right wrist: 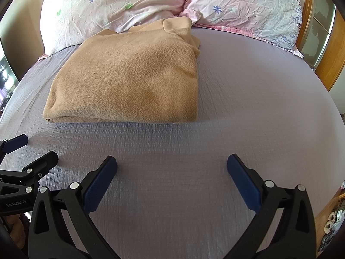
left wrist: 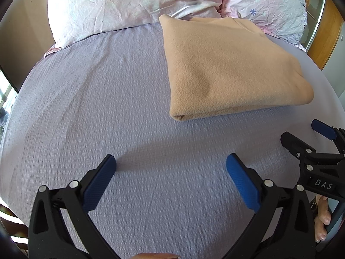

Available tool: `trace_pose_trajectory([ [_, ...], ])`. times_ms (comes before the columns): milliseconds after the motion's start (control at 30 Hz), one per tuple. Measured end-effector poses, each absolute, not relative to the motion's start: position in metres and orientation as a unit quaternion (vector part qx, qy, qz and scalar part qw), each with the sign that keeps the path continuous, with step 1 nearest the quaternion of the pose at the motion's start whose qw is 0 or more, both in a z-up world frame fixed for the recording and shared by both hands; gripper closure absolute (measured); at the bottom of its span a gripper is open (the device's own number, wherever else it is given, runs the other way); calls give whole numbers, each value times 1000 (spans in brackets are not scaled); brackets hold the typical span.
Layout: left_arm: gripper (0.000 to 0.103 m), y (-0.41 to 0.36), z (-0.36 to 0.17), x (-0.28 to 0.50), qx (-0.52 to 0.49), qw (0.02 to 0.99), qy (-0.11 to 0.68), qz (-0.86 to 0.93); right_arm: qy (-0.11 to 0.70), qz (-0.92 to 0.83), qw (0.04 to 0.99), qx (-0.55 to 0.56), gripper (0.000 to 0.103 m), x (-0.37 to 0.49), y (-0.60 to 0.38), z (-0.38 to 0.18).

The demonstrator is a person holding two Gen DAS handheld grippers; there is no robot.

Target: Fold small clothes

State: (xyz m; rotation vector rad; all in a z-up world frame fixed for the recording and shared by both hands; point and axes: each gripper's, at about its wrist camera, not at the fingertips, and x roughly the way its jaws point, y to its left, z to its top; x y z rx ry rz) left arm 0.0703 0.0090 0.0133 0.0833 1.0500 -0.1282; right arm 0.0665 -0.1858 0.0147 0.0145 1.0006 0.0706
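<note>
A tan fleece garment [left wrist: 228, 69] lies folded into a thick rectangle on the lilac bed sheet [left wrist: 107, 108], its far end near the pillows. It also shows in the right wrist view [right wrist: 129, 79]. My left gripper [left wrist: 171, 164] is open and empty, held above the bare sheet, short of the garment's near edge. My right gripper [right wrist: 172, 164] is open and empty too, near the sheet [right wrist: 248, 108] and short of the garment. The right gripper shows at the right edge of the left wrist view [left wrist: 306, 136]; the left gripper shows at the left edge of the right wrist view [right wrist: 36, 149].
Two pink flowered pillows [left wrist: 129, 2] [right wrist: 248, 6] lie along the head of the bed. A wooden headboard [right wrist: 323, 43] stands at the far right. A low shelf with small items [right wrist: 332, 222] is beside the bed's right edge.
</note>
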Motion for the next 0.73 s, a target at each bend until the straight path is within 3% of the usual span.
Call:
trace_pose_trajectory([
  [733,2,9,14,71,39,863,499,-60,479,33,877,8,1,66,-185,15],
])
